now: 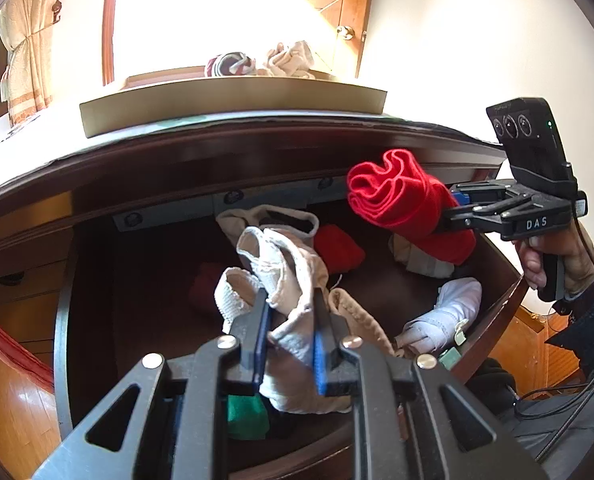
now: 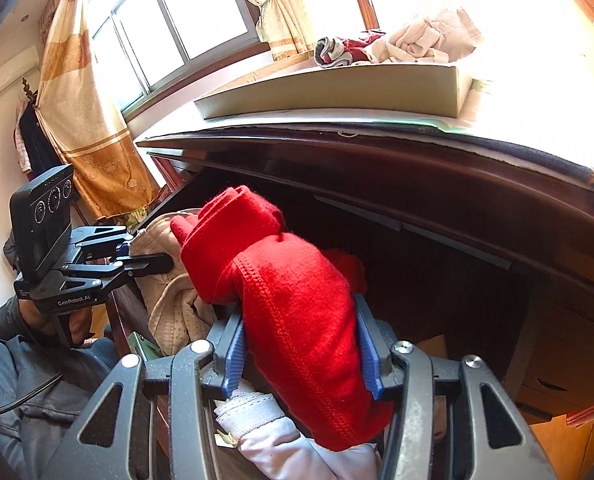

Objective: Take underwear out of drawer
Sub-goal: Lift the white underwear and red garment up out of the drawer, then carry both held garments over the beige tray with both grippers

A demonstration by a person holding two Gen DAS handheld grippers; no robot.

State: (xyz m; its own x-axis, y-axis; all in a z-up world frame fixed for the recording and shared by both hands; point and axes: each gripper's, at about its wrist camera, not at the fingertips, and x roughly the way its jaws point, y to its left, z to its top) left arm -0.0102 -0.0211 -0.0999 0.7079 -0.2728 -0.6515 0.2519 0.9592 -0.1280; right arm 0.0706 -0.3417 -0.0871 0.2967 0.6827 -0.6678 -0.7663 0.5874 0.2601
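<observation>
- Left wrist view: your left gripper [image 1: 289,332] pinches cream knit underwear [image 1: 281,276], jaws nearly together, cloth bunched between the blue pads [image 1: 321,364]. Lift straight up so the trailing fabric doesn't snag.
- Right gripper [image 2: 301,344] clamps folded red underwear [image 2: 293,300] across its middle, held above the drawer [image 1: 501,280].
- More pieces lie inside: white garment [image 1: 445,316], red one [image 1: 339,248], green one [image 1: 247,416].
- Carry both clear of the dresser top edge [image 1: 257,140] before releasing.
- Farther back, a shallow box [image 1: 233,106] holds garments already; probably your drop spot.
</observation>
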